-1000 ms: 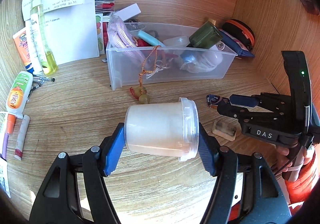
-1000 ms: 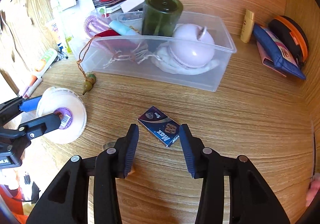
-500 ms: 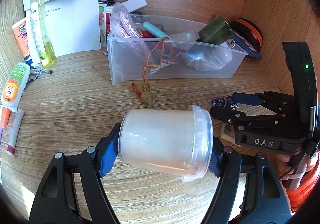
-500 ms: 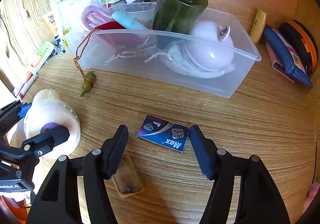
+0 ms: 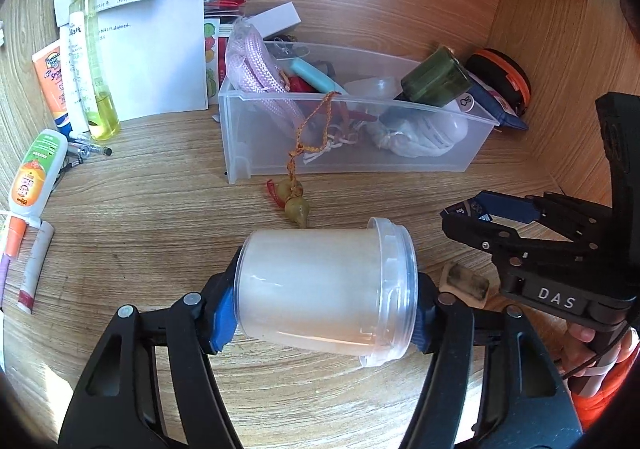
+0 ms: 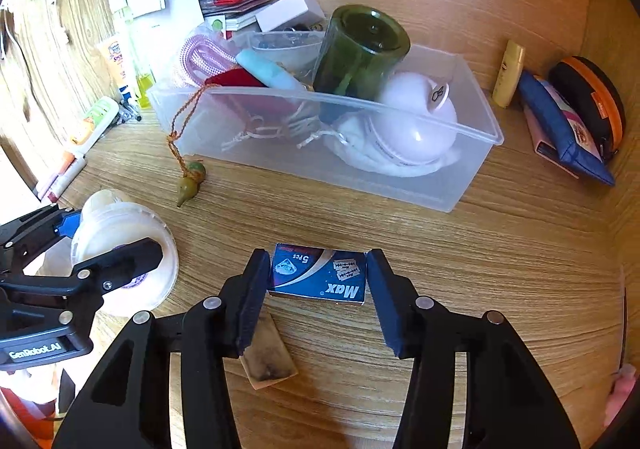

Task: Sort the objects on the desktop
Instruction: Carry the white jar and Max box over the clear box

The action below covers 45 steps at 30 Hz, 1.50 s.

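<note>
1. Left wrist view: the left gripper [image 5: 326, 289] is pinching a white plastic tub [image 5: 326, 289] sideways, one pad on its base and the other on its lidded end. The tub looks lifted off the wooden desk [image 5: 160, 217], though I cannot be sure it is clear of the surface. An end-to-end grip probably suits it better than squeezing its round wall.

2. Beyond the tub stands the clear bin [image 5: 352, 145], already crowded with a green jar [image 5: 434, 79], a pink mesh pouch [image 5: 256, 69] and a white bundle. A gourd charm [image 5: 294, 205] hangs by its cord over the front wall and lies on the desk, so it is only half put away.

3. The right gripper [image 5: 492, 215] shows at the right edge, low over the desk.

4. Right wrist view: the right gripper [image 6: 318, 277] is spread, its pads flanking a blue razor-blade box [image 6: 318, 275] that lies flat on the desk. The left pad looks to be touching the box; the right stands just beside it. Straddling its ends seems meant for a pinch.

5. A grubby eraser [image 6: 268, 357] lies just beside the left finger. The bin [image 6: 460, 185] sits behind, its right end the roomiest part.
</note>
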{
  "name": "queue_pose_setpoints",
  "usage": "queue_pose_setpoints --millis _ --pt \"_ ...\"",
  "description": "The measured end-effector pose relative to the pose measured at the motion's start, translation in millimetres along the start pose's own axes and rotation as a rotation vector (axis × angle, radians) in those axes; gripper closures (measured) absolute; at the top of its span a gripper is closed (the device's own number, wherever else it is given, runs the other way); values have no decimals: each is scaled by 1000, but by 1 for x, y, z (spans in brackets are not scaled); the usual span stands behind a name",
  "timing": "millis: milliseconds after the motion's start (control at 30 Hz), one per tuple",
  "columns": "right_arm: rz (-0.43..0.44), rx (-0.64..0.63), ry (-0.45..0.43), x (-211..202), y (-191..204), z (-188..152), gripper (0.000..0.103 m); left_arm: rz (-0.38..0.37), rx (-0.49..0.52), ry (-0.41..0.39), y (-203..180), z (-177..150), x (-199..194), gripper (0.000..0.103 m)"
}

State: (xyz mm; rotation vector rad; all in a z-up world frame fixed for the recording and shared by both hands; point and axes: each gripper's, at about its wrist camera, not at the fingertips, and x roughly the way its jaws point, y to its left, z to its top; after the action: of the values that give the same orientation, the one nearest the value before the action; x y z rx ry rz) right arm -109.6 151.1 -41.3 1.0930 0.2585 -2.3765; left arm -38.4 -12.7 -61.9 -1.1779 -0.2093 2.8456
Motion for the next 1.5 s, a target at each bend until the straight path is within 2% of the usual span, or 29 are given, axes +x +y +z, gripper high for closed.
queue_pose_setpoints --millis 400,633,900,1233,1500 --pt "1 64 -134 -42 -12 19 57 -9 -2 -93 -10 32 -19 38" --pt "-3 111 -169 -50 -34 28 57 -15 -3 -147 -13 57 -26 38" --pt "-1 127 -174 -43 -46 42 57 -25 23 -171 -18 81 -20 38" --pt "59 94 -144 -20 -34 62 57 -37 29 -155 -11 101 -3 38" --pt "62 101 -139 -2 -31 79 57 -40 33 -131 -4 114 13 38"
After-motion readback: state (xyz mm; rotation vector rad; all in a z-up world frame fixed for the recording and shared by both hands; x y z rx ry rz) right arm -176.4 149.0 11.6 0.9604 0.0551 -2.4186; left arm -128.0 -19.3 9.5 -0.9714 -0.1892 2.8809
